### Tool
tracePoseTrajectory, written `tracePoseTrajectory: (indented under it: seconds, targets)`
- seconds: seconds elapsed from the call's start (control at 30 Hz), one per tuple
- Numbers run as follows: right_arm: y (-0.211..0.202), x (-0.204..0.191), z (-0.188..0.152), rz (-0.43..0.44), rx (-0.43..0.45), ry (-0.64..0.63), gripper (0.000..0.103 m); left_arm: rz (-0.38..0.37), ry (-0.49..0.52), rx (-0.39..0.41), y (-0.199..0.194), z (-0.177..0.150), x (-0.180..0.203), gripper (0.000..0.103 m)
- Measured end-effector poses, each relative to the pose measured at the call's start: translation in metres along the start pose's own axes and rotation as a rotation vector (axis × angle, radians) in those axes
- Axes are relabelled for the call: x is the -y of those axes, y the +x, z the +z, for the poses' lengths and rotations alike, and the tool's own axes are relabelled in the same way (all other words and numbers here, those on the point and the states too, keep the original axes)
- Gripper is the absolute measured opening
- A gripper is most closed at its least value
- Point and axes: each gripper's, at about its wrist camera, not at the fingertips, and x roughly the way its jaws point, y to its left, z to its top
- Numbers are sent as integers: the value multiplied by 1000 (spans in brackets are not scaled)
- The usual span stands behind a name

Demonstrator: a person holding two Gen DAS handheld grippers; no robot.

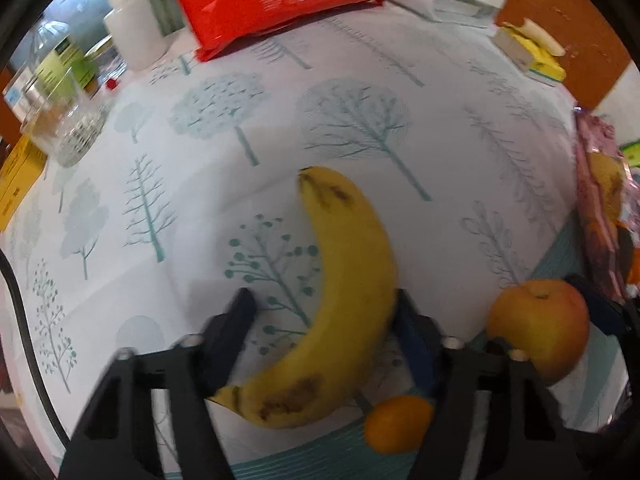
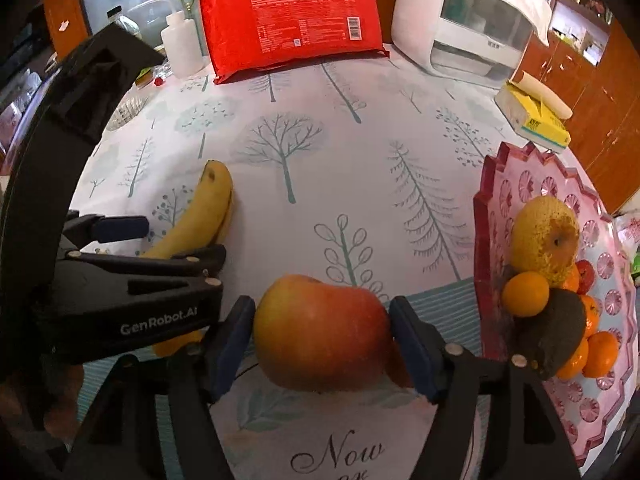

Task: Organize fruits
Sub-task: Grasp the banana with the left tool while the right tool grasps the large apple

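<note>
A spotted yellow banana (image 1: 352,288) lies on the tree-print tablecloth (image 1: 360,128) between the fingers of my left gripper (image 1: 324,304). Its outer curve touches the right finger, while a gap shows beside the left fingertip (image 1: 244,304). A red-yellow apple (image 2: 320,332) rests on the cloth between the fingers of my right gripper (image 2: 322,320), whose blue pads stand close at both its sides. A small tangerine (image 1: 400,424) lies just below the banana. The pink fruit tray (image 2: 486,184) at the right holds a pear (image 2: 544,236), tangerines and a dark avocado (image 2: 560,320).
A red packet (image 2: 292,24) and a white appliance (image 2: 460,28) stand at the back. A yellow tissue box (image 2: 536,116) sits at the back right. A white bottle (image 1: 136,32), a glass jar (image 1: 64,120) and a yellow box (image 1: 16,184) crowd the left side.
</note>
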Motion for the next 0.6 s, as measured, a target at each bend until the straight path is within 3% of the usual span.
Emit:
tracePoseTrajectory:
  seconds: [0.03, 0.17, 0.33, 0.6]
  targets:
    - [1, -2, -1, -8, -3, -12, 71, -22, 8, 1, -2, 0, 3, 40]
    - [0, -4, -4, -21, 2, -44, 70, 11, 28, -2, -4, 0, 11, 39]
    - [-3, 1, -6, 9, 1, -19, 69, -19, -26, -11, -13, -5, 3, 34]
    - [-13, 0, -18, 57, -4, -8, 69, 13, -36, 6, -44, -24, 1, 34]
